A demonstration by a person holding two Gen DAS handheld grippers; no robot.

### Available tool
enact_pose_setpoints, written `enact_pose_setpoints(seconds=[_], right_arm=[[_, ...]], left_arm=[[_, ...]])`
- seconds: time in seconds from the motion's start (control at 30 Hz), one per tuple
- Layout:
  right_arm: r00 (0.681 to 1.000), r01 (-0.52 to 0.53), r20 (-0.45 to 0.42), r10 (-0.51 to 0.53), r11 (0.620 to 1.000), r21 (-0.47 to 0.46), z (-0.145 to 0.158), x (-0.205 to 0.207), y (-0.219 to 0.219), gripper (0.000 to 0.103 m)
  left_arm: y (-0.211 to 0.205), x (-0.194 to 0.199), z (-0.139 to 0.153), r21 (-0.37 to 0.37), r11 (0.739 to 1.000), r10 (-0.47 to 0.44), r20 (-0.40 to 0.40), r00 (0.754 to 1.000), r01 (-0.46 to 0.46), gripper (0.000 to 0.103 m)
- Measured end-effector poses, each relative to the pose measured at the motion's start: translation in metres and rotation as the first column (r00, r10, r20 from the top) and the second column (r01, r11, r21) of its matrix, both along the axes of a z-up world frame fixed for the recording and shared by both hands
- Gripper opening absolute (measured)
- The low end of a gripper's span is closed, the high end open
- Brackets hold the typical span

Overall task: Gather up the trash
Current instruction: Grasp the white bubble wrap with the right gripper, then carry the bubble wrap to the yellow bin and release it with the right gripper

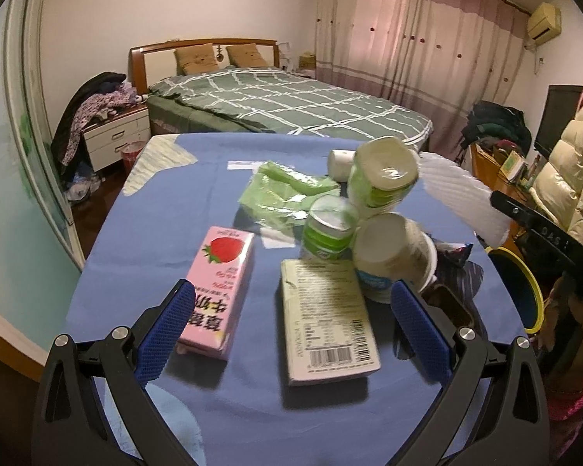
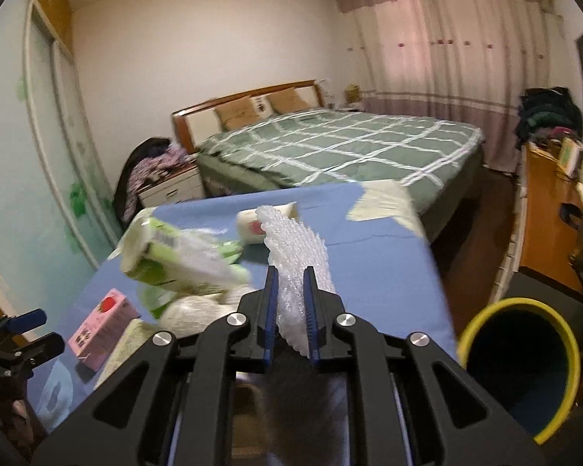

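The right hand-held gripper, at the lower centre of its own view, is clamped on a sheet of white bubble wrap. The sheet stands up between the two blue pads and curls away toward the middle of the frame, lifted clear of the blue-covered bench. At the lower right of that view sits a dark bin with a yellow rim, its mouth open toward the gripper; the wrap is probably held high so it can be swung across and dropped in (a judgement, not something shown).

The left hand-held gripper fills the bottom of its view with its blue pads spread wide and nothing between them. It hangs low over the bench, roughly framing two cartons lying flat: a pink strawberry milk carton just beside the left pad, and a pale carton with a barcode at centre. The wide spread likely readies it for one of them.

Beyond, toward the centre of the frame, green-and-white yogurt cups are stacked and tipped together, touching, beside a crumpled green plastic bag. A bed lies behind.
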State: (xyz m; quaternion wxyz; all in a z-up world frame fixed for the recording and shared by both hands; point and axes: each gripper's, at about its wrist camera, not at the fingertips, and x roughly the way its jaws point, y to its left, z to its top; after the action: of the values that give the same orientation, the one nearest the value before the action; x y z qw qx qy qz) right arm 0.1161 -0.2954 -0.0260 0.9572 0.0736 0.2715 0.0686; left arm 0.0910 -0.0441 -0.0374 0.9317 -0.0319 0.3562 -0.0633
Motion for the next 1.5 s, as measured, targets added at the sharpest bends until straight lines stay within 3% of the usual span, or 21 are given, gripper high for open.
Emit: enact_pose_setpoints(seconds=[0.2,0.47,0.67,0.87,0.93,1.07,1.2,1.4,1.5], right_arm=[[0.982,0.186,-0.023,-0.186,0.982,0.017,-0.011,-0.015,-0.064,0.013],[0.891,0.447,-0.074,-0.447,0.894,-0.021,-0.043,-0.032,-0.141,0.013],[0.837,0.528,-0.138,-0.529,0.848,-0.047,-0.071,-0.029,-0.170,0.013],[0.808,0.563,-0.172,-0.563,0.825,-0.056,-0.081,-0.030,-0.179,0.016],[0.800,0.573,-0.181,-0.573,0.818,-0.057,-0.081,-0.028,-0.182,0.021],[0.796,0.584,-0.168,-0.582,0.811,-0.044,-0.078,-0.031,-0.183,0.055],[0.809,0.577,-0.128,-0.574,0.817,-0.020,-0.070,-0.035,-0.174,0.079],[0.869,0.489,-0.059,-0.491,0.871,-0.047,-0.060,-0.028,-0.130,0.095],[0.881,0.468,-0.038,-0.471,0.881,-0.073,-0.058,-0.024,-0.115,0.096]], left_arm=[[-0.015,0.007,0.000,-0.001,0.999,-0.037,0.000,0.999,0.037,0.099],[-0.036,0.019,-0.002,0.014,0.998,-0.065,-0.003,0.998,0.065,0.099],[-0.050,0.032,-0.004,0.022,0.996,-0.082,-0.009,0.997,0.082,0.099],[-0.063,0.045,-0.003,0.033,0.994,-0.100,-0.005,0.995,0.100,0.099],[-0.067,0.049,-0.003,0.034,0.994,-0.102,-0.003,0.995,0.102,0.099],[-0.070,0.057,-0.003,0.028,0.995,-0.101,-0.004,0.995,0.101,0.099],[-0.070,0.064,-0.002,0.020,0.995,-0.099,-0.006,0.995,0.099,0.099],[-0.071,0.082,0.003,0.019,0.997,-0.079,0.015,0.997,0.079,0.099],[-0.073,0.090,0.008,0.023,0.997,-0.071,0.031,0.997,0.070,0.099]])
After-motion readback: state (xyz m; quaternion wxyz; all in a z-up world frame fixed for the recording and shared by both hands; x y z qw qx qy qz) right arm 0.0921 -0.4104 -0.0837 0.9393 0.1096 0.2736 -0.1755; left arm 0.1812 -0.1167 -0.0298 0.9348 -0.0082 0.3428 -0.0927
